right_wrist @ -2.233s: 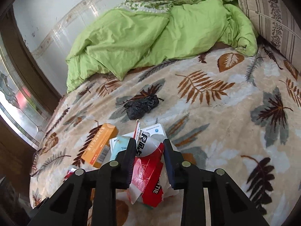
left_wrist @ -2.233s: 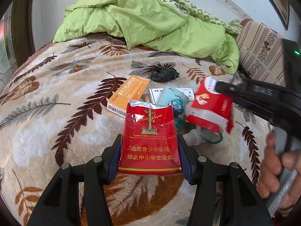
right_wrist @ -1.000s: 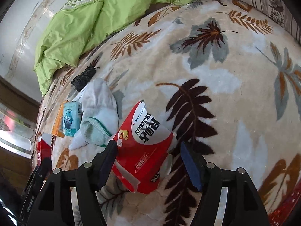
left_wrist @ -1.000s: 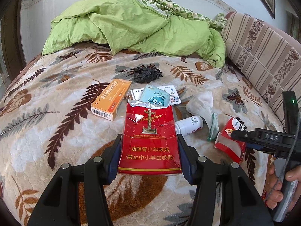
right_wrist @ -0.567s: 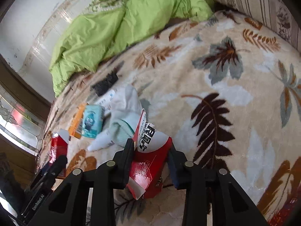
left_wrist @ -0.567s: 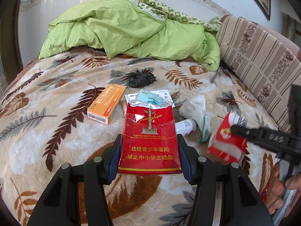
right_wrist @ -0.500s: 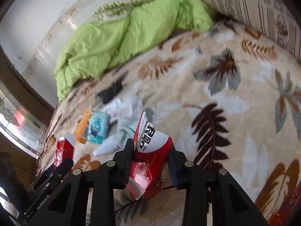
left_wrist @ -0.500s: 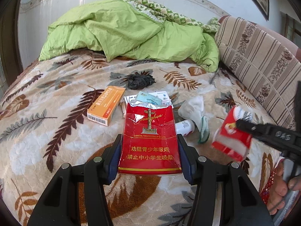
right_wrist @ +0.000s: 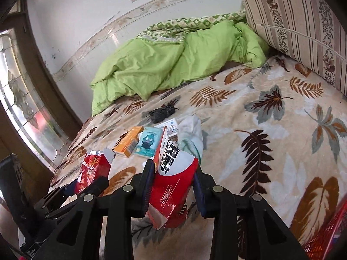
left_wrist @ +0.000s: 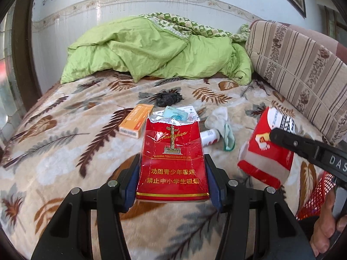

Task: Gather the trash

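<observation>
The left hand-held gripper (left_wrist: 172, 177) is clamped partway closed on an opened red Chunghwa cigarette pack (left_wrist: 172, 162), its blue pads pressing both sides and the torn foil top pointing away from the hand. The right hand-held gripper (right_wrist: 173, 184) is narrowed onto a crumpled red and white tissue pack (right_wrist: 173, 186), held tilted and clear of the bed (right_wrist: 282, 151); in the left wrist view this pack (left_wrist: 266, 149) hangs to the right of the cigarette pack. Ahead of the left gripper, on the leaf-patterned blanket, lie an orange box (left_wrist: 136, 121), a teal packet with a cartoon face (right_wrist: 148, 140), a white sock (left_wrist: 219, 119), a small white bottle (left_wrist: 209, 137) and, farther off, a crumpled black bag (left_wrist: 167, 98). Beyond them is a bunched green quilt (left_wrist: 156, 49). By the right gripper's lower right a red mesh edge (right_wrist: 329, 238) shows, perhaps a basket, though too little of it is visible to be sure.
</observation>
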Available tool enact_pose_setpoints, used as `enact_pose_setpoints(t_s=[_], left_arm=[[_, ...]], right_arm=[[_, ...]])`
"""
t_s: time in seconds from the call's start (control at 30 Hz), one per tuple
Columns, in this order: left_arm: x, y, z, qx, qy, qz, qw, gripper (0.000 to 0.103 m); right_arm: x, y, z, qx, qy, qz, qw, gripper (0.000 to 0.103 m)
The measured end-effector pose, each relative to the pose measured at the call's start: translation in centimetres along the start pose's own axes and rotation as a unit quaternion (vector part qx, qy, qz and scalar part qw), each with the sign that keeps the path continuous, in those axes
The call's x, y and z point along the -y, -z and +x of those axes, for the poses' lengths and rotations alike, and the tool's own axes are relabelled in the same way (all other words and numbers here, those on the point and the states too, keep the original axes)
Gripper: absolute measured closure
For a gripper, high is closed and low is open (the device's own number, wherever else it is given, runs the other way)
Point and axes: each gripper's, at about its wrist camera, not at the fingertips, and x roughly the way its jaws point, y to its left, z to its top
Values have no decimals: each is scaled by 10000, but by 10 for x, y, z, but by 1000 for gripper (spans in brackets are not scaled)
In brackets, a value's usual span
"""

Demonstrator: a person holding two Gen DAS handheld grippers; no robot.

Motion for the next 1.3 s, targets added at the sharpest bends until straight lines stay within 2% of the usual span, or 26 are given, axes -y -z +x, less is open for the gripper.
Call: enact_pose_setpoints(t_s=[0.13,0.33,1.3], left_arm=[[-2,5,-7,78,-202,-20,9998,50],[-7,6,5,-25,-417,-102,9991,50],[-6,5,13,-89,-479,-39,9988,50]], right_arm=[[-9,5,-6,83,-33,-216,9997,67],[-8,5,-2,33,-28,-206,9998,67],[-3,4,5,-72,37,-88,9999,67]])
